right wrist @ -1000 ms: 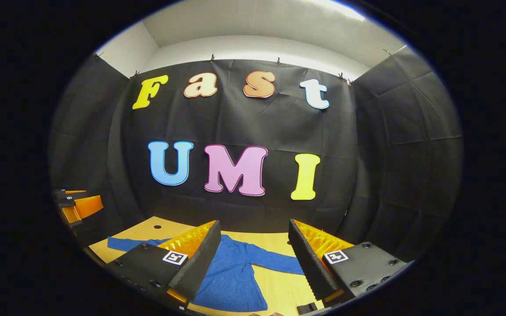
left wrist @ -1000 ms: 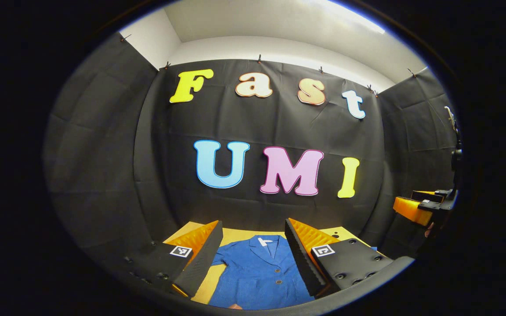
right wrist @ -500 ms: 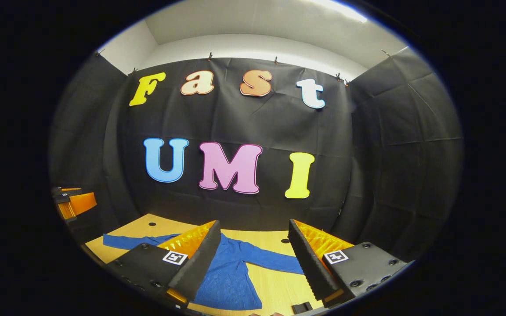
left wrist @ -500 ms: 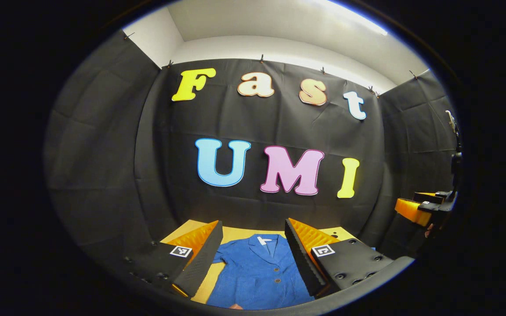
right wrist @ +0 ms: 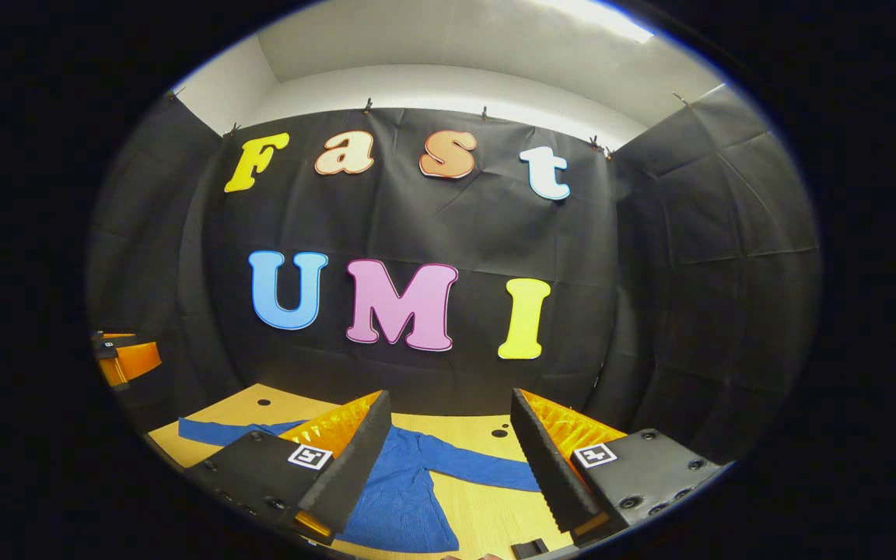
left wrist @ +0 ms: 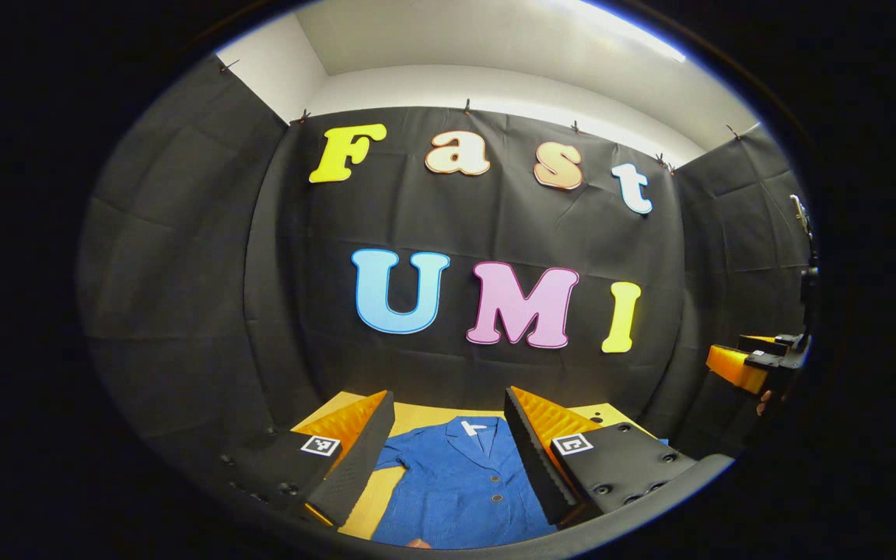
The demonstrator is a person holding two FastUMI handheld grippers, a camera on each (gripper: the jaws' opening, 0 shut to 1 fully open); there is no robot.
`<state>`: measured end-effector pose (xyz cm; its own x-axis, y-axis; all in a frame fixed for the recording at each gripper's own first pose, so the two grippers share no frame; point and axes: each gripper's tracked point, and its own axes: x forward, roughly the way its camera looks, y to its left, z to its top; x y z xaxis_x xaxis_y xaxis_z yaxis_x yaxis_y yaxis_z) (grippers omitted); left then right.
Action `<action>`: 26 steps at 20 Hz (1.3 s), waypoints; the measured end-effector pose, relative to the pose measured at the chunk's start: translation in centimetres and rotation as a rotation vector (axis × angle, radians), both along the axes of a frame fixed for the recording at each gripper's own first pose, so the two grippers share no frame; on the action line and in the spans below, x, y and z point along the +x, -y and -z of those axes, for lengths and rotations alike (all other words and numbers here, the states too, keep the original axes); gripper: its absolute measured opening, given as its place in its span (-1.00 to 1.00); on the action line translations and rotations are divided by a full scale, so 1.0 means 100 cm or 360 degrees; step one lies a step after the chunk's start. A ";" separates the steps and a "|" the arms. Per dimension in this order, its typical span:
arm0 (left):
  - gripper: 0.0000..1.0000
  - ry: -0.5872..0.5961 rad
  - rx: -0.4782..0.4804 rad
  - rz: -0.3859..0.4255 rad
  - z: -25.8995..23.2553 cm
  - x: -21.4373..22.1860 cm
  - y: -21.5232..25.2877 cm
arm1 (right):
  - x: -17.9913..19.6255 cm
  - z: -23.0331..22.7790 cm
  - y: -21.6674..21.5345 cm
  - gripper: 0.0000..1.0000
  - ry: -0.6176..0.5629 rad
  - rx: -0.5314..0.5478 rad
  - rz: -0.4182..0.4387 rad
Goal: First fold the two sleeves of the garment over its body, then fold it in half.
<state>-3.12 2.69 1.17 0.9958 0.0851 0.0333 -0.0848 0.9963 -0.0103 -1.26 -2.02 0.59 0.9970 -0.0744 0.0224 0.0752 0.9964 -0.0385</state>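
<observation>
The blue buttoned cloth jacket [left wrist: 460, 490] lies flat on the yellow wooden desk [right wrist: 487, 428], bottom centre, below both gaping, empty tongs: left tongs [left wrist: 448, 447], right tongs [right wrist: 449, 451]. Its right sleeve [right wrist: 479, 467] stretches sideways between the right tongs' fingers.

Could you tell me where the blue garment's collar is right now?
In the left gripper view, the collar sits at the garment's far end on the table, midway between the open left gripper's fingers, toward the wall.
</observation>
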 end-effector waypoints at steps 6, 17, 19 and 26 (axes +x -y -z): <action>0.62 0.0005 0.0029 -0.0012 -0.004 0.000 0.000 | -0.003 -0.003 0.003 0.93 0.0005 -0.0005 0.0005; 0.58 0.0006 0.0029 -0.0011 -0.003 -0.004 0.001 | -0.010 0.004 0.013 0.93 -0.0013 0.0058 0.0038; 0.62 0.0002 0.0028 -0.0016 -0.002 -0.005 -0.001 | -0.008 0.004 0.013 0.93 -0.0017 0.0068 0.0050; 0.59 0.0009 0.0015 -0.0023 -0.004 -0.004 -0.009 | -0.007 0.012 0.010 0.86 -0.0026 0.0032 0.0065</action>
